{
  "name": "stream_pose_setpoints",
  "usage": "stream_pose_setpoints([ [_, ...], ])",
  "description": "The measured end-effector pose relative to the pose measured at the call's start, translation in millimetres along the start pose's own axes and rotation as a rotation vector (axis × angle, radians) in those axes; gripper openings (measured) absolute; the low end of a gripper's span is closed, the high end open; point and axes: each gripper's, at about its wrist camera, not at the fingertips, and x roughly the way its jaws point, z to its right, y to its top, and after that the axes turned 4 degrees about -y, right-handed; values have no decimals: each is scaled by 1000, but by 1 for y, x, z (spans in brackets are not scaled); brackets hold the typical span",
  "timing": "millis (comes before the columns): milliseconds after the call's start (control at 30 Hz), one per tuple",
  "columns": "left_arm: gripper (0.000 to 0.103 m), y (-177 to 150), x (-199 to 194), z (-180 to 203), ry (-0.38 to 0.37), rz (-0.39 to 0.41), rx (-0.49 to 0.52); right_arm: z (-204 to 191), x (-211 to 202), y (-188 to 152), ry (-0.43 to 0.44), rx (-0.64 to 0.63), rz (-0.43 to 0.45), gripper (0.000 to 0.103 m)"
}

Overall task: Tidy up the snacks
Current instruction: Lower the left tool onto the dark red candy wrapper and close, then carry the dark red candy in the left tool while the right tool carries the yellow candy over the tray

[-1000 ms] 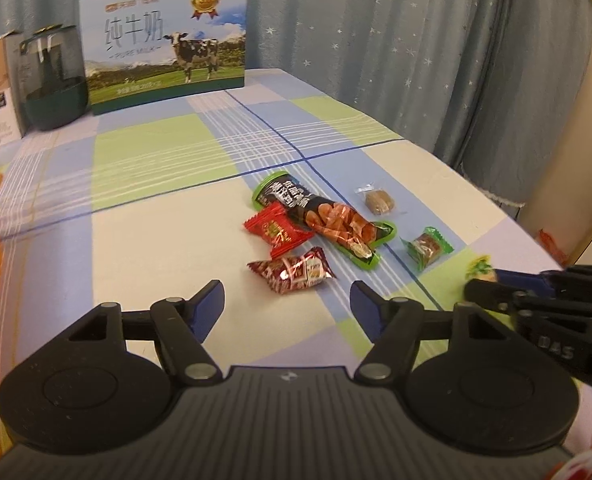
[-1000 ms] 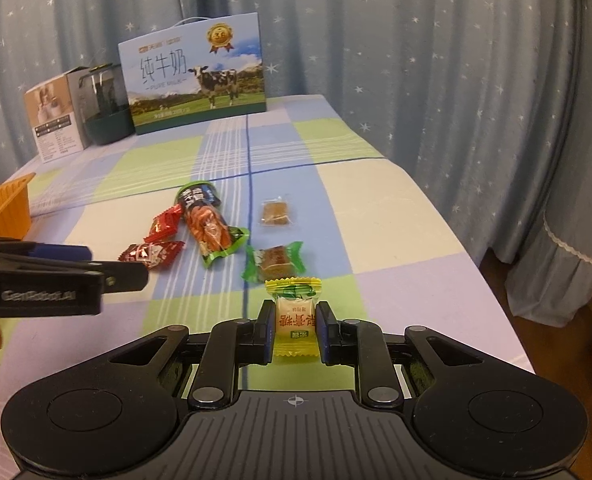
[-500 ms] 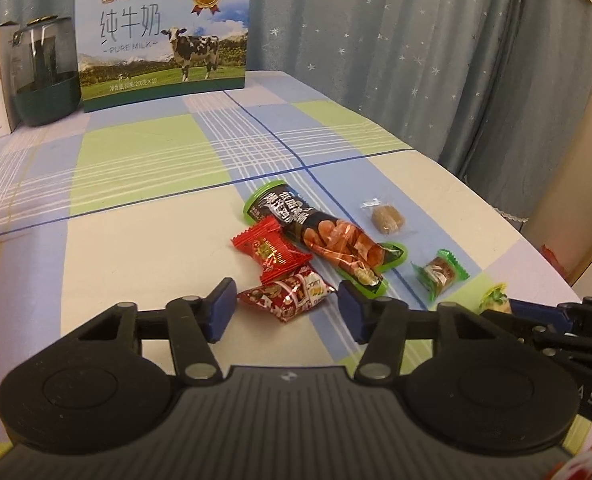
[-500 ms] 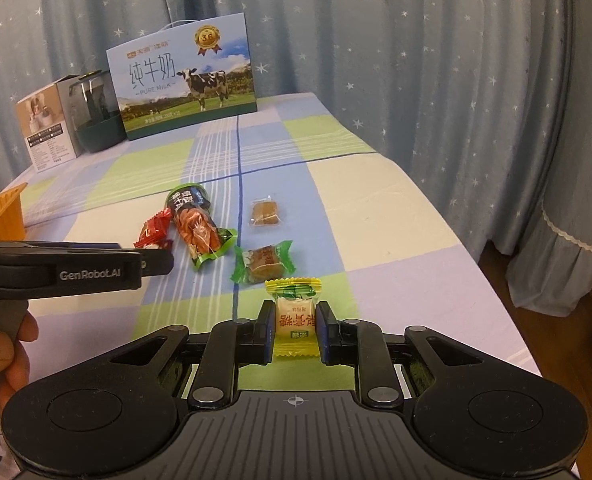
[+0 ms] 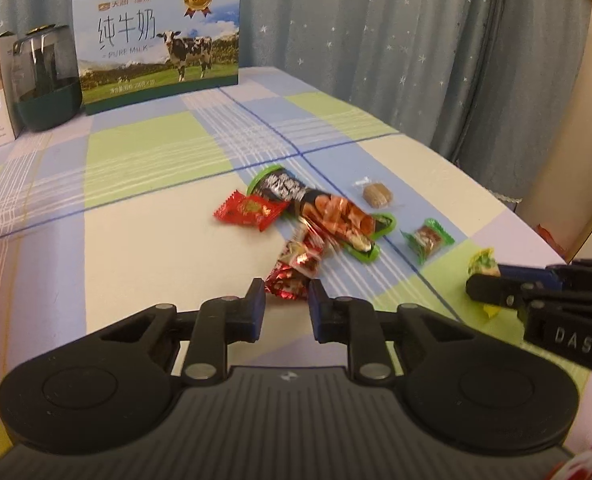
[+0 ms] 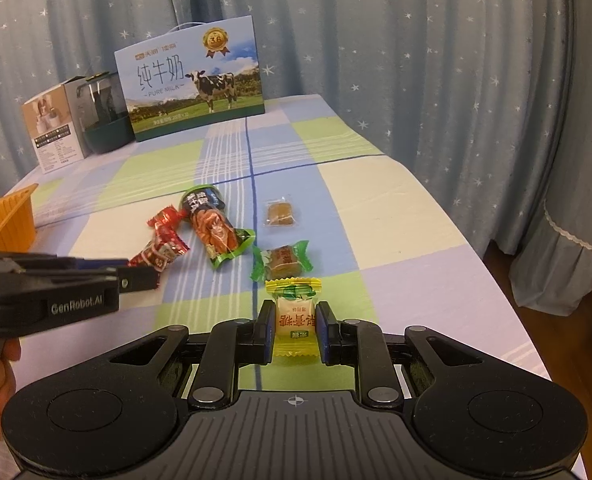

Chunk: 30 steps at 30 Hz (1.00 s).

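Left gripper [image 5: 283,294] had just closed on red foil candy [image 5: 296,266] mid-table; right gripper [image 6: 295,322] clamped yellow wrapped candy [image 6: 295,320] near table's [image 6: 396,200] right edge.

My left hand-held gripper [image 5: 283,294] has just been closing: a second ago its jaws stood wide apart short of the snacks, and now they pinch the near end of the dark red foil candy [image 5: 296,266]. That candy lay flat and crosswise on the bench [image 5: 136,248]; now it is turned lengthwise toward me, its far end tilted against the long sausage packet [image 5: 324,212], and it looks blurred. In my right view the left hand-held gripper's tip now reaches that candy [image 6: 158,254], where before it stopped short of it.
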Motion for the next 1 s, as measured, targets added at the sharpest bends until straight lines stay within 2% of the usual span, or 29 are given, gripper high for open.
stream_pose_setpoints([
  [267,18,-9,-15,-3,0,-15,-18,-2,-4,2,7,6,11,21],
  [333,29,-7,-13,-5,11,-4,-40,-2,-5,3,11,9,13,21],
  [400,66,-3,-9,-7,22,13,-72,-3,-6,3,13,11,17,21],
  [433,68,-1,-7,-8,23,28,-80,-2,-6,2,13,12,17,21],
  [567,67,7,6,-10,12,56,-106,1,-2,2,6,19,12,21],
  [633,61,11,14,-10,25,56,-101,3,0,1,0,21,8,21],
  [700,46,12,21,-10,33,49,-89,4,2,0,-5,21,4,21],
  [733,45,11,22,-8,48,56,-68,5,3,-1,-6,21,1,21],
  [800,30,10,23,-4,74,53,-13,4,4,-1,-8,20,-4,21],
  [900,23,6,19,-5,69,42,3,2,4,0,-5,15,-2,21],
  [1000,22,3,9,-6,69,22,-6,-2,2,2,3,17,3,21],
])
